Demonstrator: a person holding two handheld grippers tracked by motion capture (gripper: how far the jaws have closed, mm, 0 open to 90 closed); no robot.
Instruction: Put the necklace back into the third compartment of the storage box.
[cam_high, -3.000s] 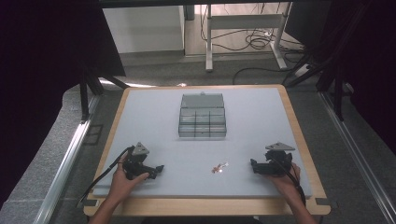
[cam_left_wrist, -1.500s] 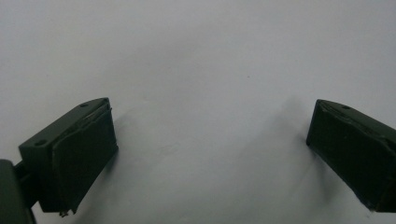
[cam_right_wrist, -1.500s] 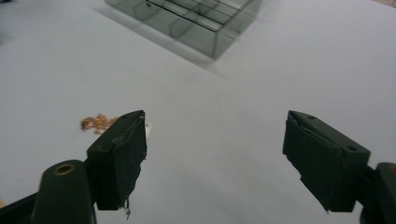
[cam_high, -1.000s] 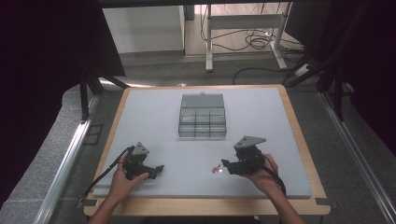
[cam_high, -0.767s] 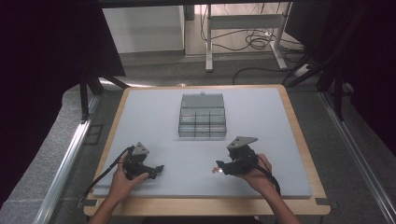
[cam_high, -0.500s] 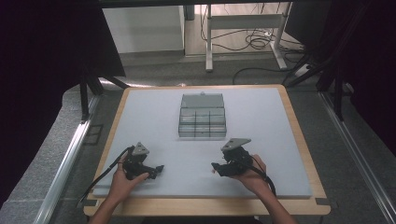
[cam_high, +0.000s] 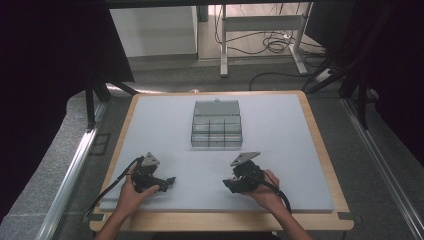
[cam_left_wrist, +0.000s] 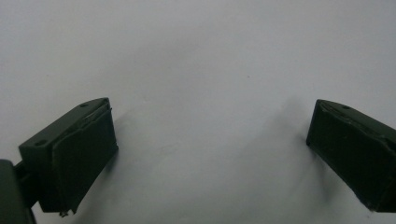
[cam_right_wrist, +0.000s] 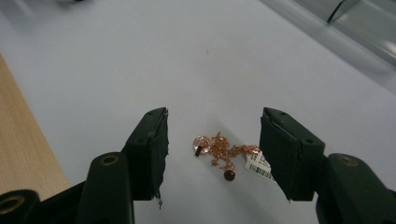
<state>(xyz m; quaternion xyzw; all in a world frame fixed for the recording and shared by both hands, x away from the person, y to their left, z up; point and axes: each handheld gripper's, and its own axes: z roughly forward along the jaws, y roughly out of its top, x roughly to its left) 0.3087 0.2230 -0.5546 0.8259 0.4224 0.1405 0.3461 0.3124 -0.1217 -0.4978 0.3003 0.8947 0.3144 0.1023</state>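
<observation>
A small heap of thin copper-coloured chain (cam_right_wrist: 224, 151) with a round pendant, a dark bead and a white barcode tag (cam_right_wrist: 258, 166) lies on the pale mat. My right gripper (cam_right_wrist: 212, 140) stands open right over it, one jaw on each side of the heap, not touching it. Seen from the high view, the right gripper (cam_high: 231, 184) is at the front of the mat, right of centre, and covers the chain. My left gripper (cam_high: 170, 181) rests at the front left, open, with bare mat between its jaws (cam_left_wrist: 210, 140).
A clear plastic compartment box (cam_high: 216, 125) with its lid raised stands at the middle of the mat (cam_high: 280, 125). The wooden table edge (cam_right_wrist: 23, 140) lies close to the right gripper's left jaw. Metal rails run along both sides of the table.
My right gripper has slid left across the front of the mat and come down over the chain. The left gripper has stayed in place.
</observation>
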